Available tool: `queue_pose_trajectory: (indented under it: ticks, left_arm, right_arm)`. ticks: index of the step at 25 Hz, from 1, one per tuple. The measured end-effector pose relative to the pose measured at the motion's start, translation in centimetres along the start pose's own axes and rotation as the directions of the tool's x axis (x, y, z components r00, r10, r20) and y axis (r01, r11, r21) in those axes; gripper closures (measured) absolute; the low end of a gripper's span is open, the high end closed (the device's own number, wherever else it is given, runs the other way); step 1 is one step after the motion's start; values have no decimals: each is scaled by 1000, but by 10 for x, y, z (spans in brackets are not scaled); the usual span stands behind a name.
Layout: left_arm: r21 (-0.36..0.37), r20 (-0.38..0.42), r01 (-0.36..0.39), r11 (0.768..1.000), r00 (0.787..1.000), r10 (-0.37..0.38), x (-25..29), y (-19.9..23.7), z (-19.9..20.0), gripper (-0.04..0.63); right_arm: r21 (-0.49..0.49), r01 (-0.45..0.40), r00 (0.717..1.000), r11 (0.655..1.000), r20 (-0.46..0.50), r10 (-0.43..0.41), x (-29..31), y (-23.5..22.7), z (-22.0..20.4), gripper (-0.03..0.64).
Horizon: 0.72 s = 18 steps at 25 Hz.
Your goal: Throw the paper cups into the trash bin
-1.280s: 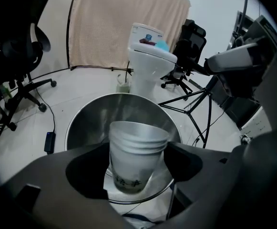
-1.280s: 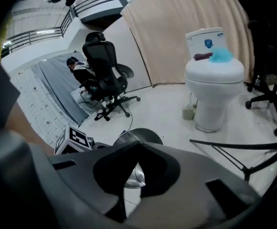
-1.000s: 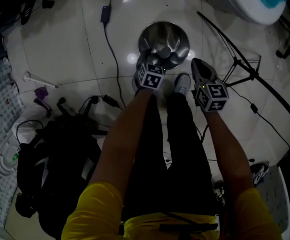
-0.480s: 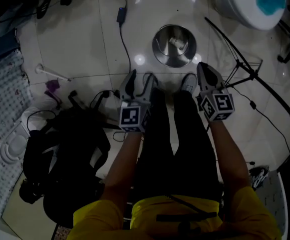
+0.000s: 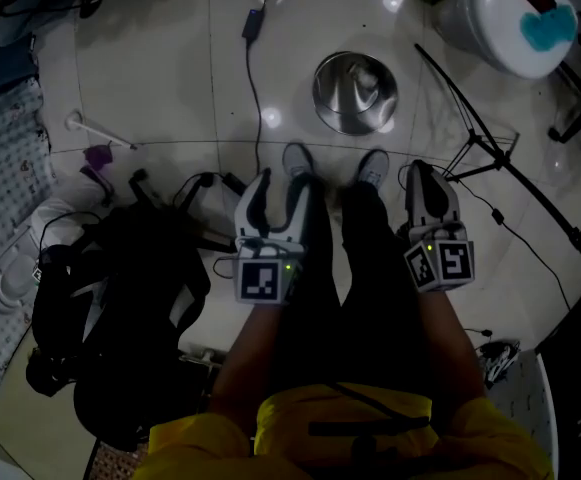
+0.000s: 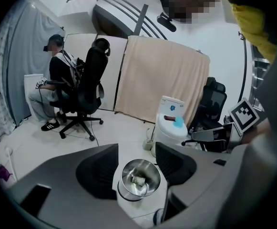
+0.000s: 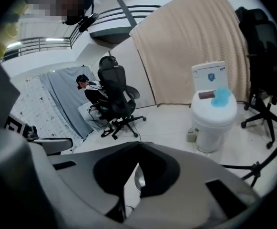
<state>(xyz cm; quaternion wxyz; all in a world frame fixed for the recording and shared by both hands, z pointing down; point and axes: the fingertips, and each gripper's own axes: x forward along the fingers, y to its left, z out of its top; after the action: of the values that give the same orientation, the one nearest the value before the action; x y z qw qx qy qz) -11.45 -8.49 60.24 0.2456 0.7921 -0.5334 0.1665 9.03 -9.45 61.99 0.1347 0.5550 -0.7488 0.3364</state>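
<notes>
Now, left gripper (image 6: 136,152): jaws apart, empty
Right gripper (image 7: 138,149): jaws pressed together, empty
Paper cup (image 6: 138,179): inside steel trash bin (image 5: 338,105)

The trash bin (image 5: 356,92) stands on the floor just ahead of the person's shoes (image 5: 297,158), with a paper cup (image 6: 138,179) lying inside it. The toilet (image 5: 510,13) stands farther off, behind the bin and to its right, and a stand (image 5: 482,144) spreads its legs over the floor between the two. The left gripper (image 5: 273,190) and the right gripper (image 5: 422,178) hang side by side nearer than the bin, one by each shoe, while a backpack (image 5: 120,298) lies on the floor left of the legs and a power adapter (image 5: 253,23) lies beyond it, left of the bin.
</notes>
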Motion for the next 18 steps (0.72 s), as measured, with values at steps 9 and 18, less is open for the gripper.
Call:
queue_pose_trajectory:
  ticks: [9,18]
  left_arm:
    - [-2,60,-41,999,997,42,5,-1,7,515]
    - [-25,68,-79,997,994,80,7,8,5,595]
  right_arm:
    - [10,19,1000,1000,-19,-19,7,0,-7,614]
    - [-12,-6,1000,1000,-27,6,12,11,-7,614]
